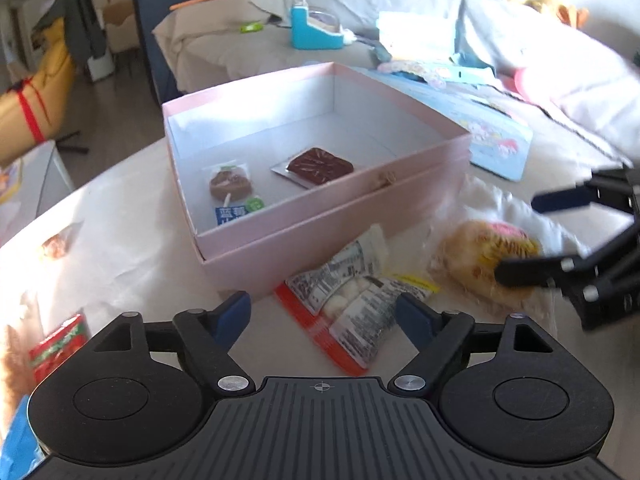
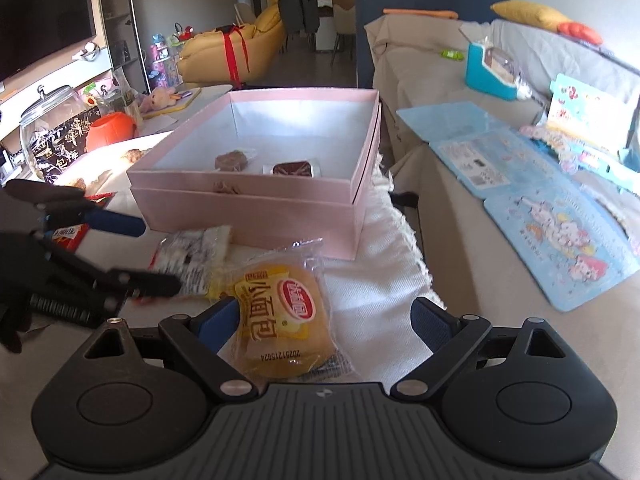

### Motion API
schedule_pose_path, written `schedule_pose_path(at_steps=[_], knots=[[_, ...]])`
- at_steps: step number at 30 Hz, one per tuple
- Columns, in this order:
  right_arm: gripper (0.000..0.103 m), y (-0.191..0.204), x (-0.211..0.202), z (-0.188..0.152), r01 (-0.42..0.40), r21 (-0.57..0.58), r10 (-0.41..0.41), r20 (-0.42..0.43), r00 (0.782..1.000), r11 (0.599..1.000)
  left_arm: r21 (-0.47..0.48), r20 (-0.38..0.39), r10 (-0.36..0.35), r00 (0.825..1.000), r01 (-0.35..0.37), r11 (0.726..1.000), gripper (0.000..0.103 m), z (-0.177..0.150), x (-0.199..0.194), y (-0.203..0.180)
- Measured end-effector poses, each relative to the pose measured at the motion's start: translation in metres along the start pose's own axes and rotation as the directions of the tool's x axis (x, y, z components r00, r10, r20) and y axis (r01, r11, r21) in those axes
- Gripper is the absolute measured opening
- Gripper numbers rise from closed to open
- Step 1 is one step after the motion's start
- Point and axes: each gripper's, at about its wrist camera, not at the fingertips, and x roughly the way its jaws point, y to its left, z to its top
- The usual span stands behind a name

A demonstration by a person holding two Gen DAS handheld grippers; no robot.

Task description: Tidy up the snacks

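— What sits along the sofa?
— A blue toy, cartoon-printed blue mats, a yellow cushion.
— And further back?
— A glass jar, an orange pumpkin bucket.

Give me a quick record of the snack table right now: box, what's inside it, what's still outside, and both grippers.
container: pink box, lid off
inside box: wrapped round chocolate lollipop; wrapped dark chocolate square
outside, in front of box: clear packet of white candies; wrapped bun on white cloth
left gripper: open, over the candy packet, not gripping
right gripper: open, bun between its fingers, not gripped
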Motion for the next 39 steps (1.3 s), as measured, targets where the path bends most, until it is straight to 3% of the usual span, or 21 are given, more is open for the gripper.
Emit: schedule_pose_path(at_steps=[5, 8, 10, 12, 13, 19, 22, 28, 35, 39], knots=[[0.093, 0.001, 0.001, -0.002, -0.029, 0.007, 0.029, -0.008, 1.000, 1.000, -0.043, -0.016, -0.061, 0.998, 0.060, 0.997, 0.085, -0.001, 0.010, 0.002], [0.093, 0.002, 0.002, -0.003, -0.033, 0.009, 0.033, -0.011, 0.999, 0.999, -0.025, -0.007, -0.054, 0.999, 0.054, 0.998, 0.082, -0.004, 0.012, -0.002], [0.093, 0.001, 0.003, -0.004, -0.031, 0.013, 0.031, -0.015, 0.999, 0.999, -0.016, 0.001, -0.059, 0.998, 0.059, 0.998, 0.073, -0.005, 0.009, -0.006], [0.093, 0.000, 0.003, -0.005, -0.026, 0.014, 0.026, -0.016, 1.000, 1.000, -0.008, 0.010, -0.071, 0.997, 0.071, 0.997, 0.051, -0.009, 0.002, -0.010], [0.093, -0.001, 0.003, -0.005, -0.024, 0.016, 0.024, -0.014, 1.000, 1.000, -0.002, 0.012, -0.073, 0.997, 0.073, 0.997, 0.050, -0.011, -0.002, -0.012], [0.093, 0.001, -0.001, -0.001, -0.047, 0.012, 0.046, 0.013, 0.999, 0.999, -0.010, 0.007, -0.059, 0.998, 0.060, 0.998, 0.050, -0.026, -0.025, -0.018], [0.093, 0.010, 0.000, 0.006, -0.071, 0.002, 0.071, 0.020, 0.997, 0.997, -0.047, 0.017, -0.017, 1.000, 0.018, 0.999, 0.050, -0.033, -0.042, -0.015], [0.093, 0.038, 0.006, 0.025, -0.133, -0.076, 0.136, 0.038, 0.990, 0.988, -0.246, 0.029, 0.104, 0.994, -0.093, 0.965, 0.049, -0.044, -0.073, 0.019], [0.093, 0.037, 0.036, 0.037, -0.132, -0.005, 0.132, 0.001, 0.991, 0.991, -0.291, 0.046, 0.083, 0.996, -0.066, 0.955, 0.049, -0.046, -0.075, 0.030], [0.093, 0.056, 0.053, 0.044, -0.251, -0.028, 0.249, -0.059, 0.967, 0.968, -0.290, 0.028, 0.111, 0.993, -0.098, 0.952, 0.049, -0.050, -0.075, 0.030]])
